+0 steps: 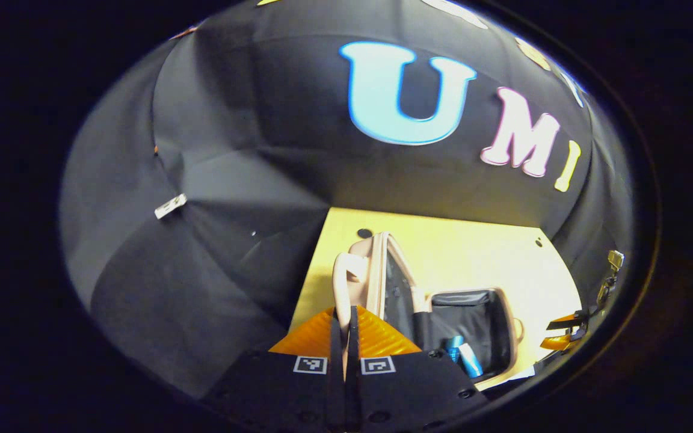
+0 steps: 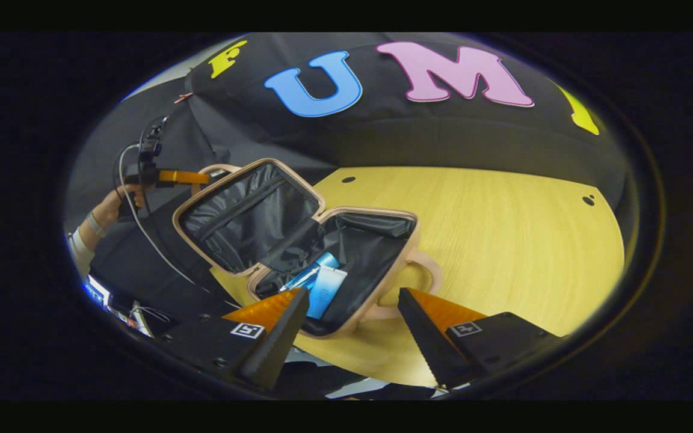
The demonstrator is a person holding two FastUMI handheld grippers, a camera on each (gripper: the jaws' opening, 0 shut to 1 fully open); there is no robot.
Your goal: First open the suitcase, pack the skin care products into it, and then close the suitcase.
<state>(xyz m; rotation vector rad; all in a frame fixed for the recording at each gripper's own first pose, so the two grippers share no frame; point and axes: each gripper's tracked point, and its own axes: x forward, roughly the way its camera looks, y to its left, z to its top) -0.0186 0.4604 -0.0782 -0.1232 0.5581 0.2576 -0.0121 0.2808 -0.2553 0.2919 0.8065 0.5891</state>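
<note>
A beige suitcase point(image 2: 382, 304) lies open on the wooden table point(image 2: 503, 240), its black-lined lid point(image 2: 244, 219) tilted up. In the base lie a blue tube point(image 2: 307, 275) and a pale tube point(image 2: 327, 288). My right gripper point(image 2: 354, 293) hangs open over the case's near rim, beside the base handle point(image 2: 428, 273). In the left gripper view the lid point(image 1: 379, 276) stands on edge, and my left gripper point(image 1: 346, 310) is shut on its beige handle point(image 1: 341, 276). The tubes point(image 1: 464, 356) show in the base point(image 1: 473, 319). The right gripper point(image 1: 546, 334) also shows at the far right, the left gripper point(image 2: 205, 176) behind the lid.
A hand point(image 2: 109, 210) with a white sleeve holds the left gripper, and a cable point(image 2: 148, 237) trails down from it. The table's left edge point(image 1: 310, 264) runs close beside the lid. Bare tabletop point(image 2: 533, 252) spreads to the right of the case.
</note>
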